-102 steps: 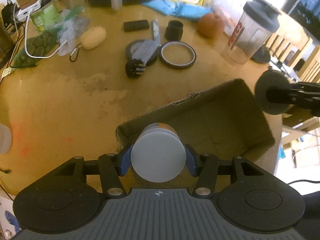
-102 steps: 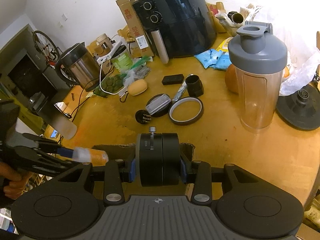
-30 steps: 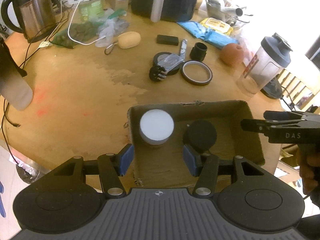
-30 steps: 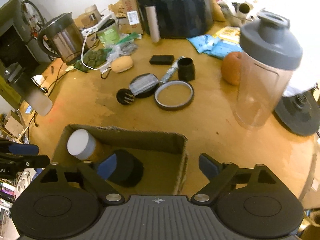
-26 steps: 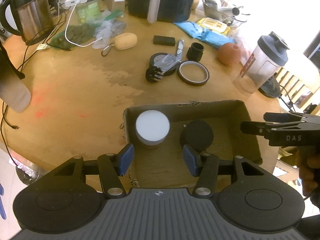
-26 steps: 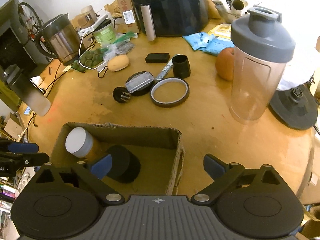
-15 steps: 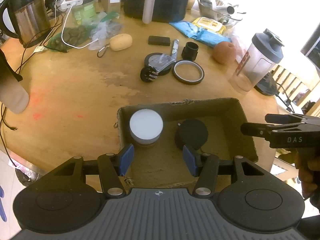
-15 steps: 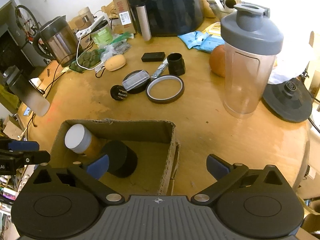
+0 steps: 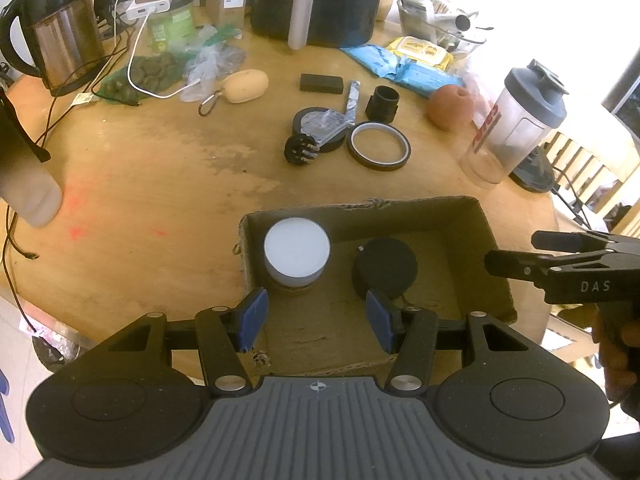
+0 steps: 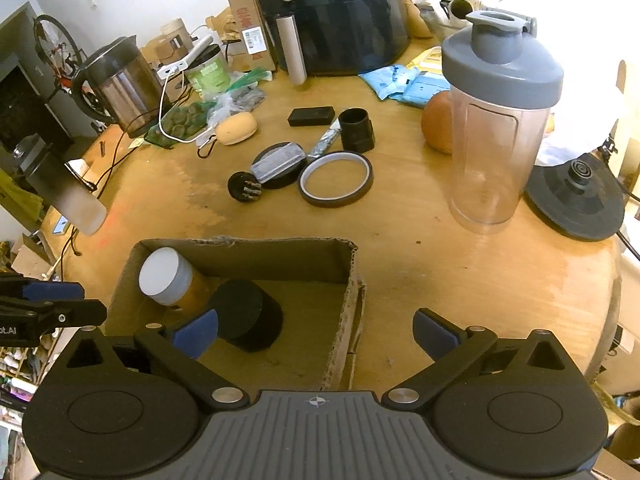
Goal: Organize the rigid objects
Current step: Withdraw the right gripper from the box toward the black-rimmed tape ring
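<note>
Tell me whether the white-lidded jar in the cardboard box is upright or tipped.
Upright. The white-lidded jar stands on its base in the cardboard box, flat lid facing up, its orange body showing below the lid in the right wrist view.

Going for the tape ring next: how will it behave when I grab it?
The tape ring lies flat on the table, so it probably won't roll. It looks thin and hollow: likely light and fairly stiff. Its low edge may slip from the fingers.

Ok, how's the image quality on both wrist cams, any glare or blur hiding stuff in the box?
Left wrist view: window glare blows out the top right behind the shaker bottle, but the cardboard box is evenly lit, with the white-lidded jar and black cylinder sharp. Right wrist view: same washout upper right, and fisheye bending at the edges; the box contents stay clear.
</note>
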A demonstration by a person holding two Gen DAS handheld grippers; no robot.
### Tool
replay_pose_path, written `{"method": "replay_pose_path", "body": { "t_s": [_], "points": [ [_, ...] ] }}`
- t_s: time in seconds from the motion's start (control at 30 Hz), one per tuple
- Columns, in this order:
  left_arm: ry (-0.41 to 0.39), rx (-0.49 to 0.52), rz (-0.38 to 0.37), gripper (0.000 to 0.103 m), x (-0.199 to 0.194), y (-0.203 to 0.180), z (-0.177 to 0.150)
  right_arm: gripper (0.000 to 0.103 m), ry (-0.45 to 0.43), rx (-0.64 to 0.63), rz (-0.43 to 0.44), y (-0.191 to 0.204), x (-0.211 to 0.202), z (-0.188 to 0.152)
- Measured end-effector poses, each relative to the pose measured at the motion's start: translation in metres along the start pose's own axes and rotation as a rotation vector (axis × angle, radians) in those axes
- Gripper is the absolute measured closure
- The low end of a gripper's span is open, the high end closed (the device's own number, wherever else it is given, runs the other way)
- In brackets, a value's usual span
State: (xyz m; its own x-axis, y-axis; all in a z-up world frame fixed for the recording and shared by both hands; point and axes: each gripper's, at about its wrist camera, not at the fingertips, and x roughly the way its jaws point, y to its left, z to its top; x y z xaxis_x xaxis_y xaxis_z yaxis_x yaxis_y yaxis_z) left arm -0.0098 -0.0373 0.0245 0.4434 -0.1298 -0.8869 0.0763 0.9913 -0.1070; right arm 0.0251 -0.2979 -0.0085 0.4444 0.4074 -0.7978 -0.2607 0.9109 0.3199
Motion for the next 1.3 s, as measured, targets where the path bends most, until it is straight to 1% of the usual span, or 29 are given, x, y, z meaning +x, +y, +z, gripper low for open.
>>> {"method": "replay_pose_path", "body": {
  "t_s": [0.63,1.3],
  "points": [
    [0.003,-0.025,0.007,0.049,0.001,0.013,0.003,0.000,0.014,-0.020,0.031,0.012,0.009,0.005],
    [0.008,-0.006,-0.006,0.049,0.012,0.018,0.021,0.000,0.015,0.013,0.010,0.008,0.018,0.014]
  ]
}}
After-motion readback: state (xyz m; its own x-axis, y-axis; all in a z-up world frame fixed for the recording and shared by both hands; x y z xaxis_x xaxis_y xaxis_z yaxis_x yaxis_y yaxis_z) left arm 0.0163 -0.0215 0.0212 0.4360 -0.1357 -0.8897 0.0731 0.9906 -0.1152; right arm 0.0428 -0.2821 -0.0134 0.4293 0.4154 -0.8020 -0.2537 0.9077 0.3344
